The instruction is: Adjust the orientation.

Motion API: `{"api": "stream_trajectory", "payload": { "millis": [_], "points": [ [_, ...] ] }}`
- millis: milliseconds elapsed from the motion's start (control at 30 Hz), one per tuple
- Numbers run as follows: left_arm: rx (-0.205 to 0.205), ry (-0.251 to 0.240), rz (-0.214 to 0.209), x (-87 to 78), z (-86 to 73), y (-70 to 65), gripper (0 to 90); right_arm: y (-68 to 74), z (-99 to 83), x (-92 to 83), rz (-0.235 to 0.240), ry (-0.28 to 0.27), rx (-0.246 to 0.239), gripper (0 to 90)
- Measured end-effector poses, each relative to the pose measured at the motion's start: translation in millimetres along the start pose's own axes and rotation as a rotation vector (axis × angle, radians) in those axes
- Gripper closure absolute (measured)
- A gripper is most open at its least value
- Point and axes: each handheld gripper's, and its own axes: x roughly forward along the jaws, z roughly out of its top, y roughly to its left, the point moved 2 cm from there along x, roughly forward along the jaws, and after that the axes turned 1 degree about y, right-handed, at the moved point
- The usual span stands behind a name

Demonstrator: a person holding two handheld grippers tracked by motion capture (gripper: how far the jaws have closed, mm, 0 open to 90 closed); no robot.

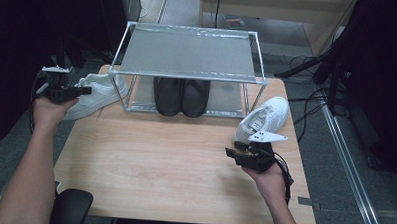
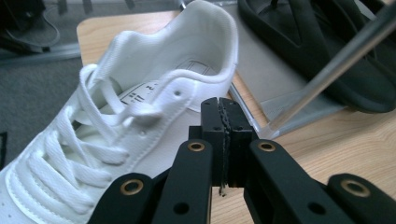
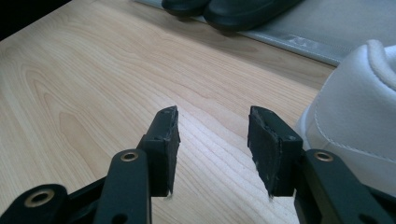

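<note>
Lab or studio: black curtains (image 1: 18, 60), tripod legs (image 1: 308, 66), floor cables (image 1: 307, 103), wooden table (image 1: 174, 166) as staged workspace.

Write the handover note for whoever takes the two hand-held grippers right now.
Left hand-held gripper: jaws shut on nothing, beside the left white sneaker at the table's left edge.
Right hand-held gripper: jaws open, empty, just short of the right white sneaker.
Black slippers sit as a pair on the lower shelf of the metal rack; top shelf bare.
Done: neither sneaker is gripped or racked.
Left: probably grip each sneaker and set it on the rack.
</note>
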Motion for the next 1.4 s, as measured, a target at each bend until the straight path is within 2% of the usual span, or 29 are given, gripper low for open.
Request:
{"api": "stream_trajectory", "payload": {
  "millis": [67,133,200,267,300,433,567,633,767,867,1067,1167,1267,1367,1400],
  "points": [
    [-0.011,-0.005,0.011,0.1,5.1,4.9,90.0,1.1,0.0,1.3,0.000,0.002,-0.009,54.8],
    [-0.010,0.007,0.043,1.4,10.8,11.2,90.0,2.5,-0.4,3.4,0.001,0.008,-0.013,54.9],
    [-0.012,0.019,0.054,3.5,14.8,15.0,90.0,3.8,-0.9,4.4,0.000,0.017,-0.019,54.9],
    [-0.007,0.007,0.074,6.8,17.2,20.5,90.0,4.7,-1.3,5.7,-0.001,0.021,-0.028,54.9],
    [-0.003,0.022,0.095,9.7,17.6,23.3,90.0,4.9,-1.7,6.5,0.000,0.022,-0.035,54.9],
    [0.000,0.056,0.106,18.6,15.3,30.9,90.0,7.9,-2.4,10.5,0.003,0.031,-0.048,54.9],
    [-0.011,0.044,0.095,21.0,13.5,32.1,90.0,10.1,-2.7,13.0,0.003,0.037,-0.069,54.9],
    [-0.027,0.042,0.074,21.9,12.4,32.2,90.0,10.3,-3.0,14.1,0.003,0.042,-0.069,54.8],
    [-0.019,0.054,0.075,22.9,12.8,28.7,90.0,12.1,-2.3,14.9,0.006,0.038,-0.074,54.7],
    [-0.032,0.072,0.048,21.6,13.0,27.5,90.0,14.0,-2.1,15.8,0.008,0.040,-0.084,54.7],
    [-0.049,0.058,0.009,17.8,10.2,25.0,90.0,14.7,-1.6,17.5,0.010,0.044,-0.087,54.7],
    [-0.046,0.055,0.021,16.6,10.4,24.1,90.0,15.4,-1.3,18.6,0.010,0.047,-0.088,54.7],
    [-0.052,0.041,0.059,17.8,11.2,26.3,90.0,16.5,-1.1,19.9,0.009,0.051,-0.096,54.7],
    [-0.036,0.039,0.076,19.1,11.9,27.7,90.0,17.3,-1.3,21.4,0.008,0.057,-0.106,54.7],
    [-0.021,0.051,0.085,18.2,13.8,27.8,90.0,17.4,-1.4,21.8,0.008,0.059,-0.109,54.7]
  ]
}}
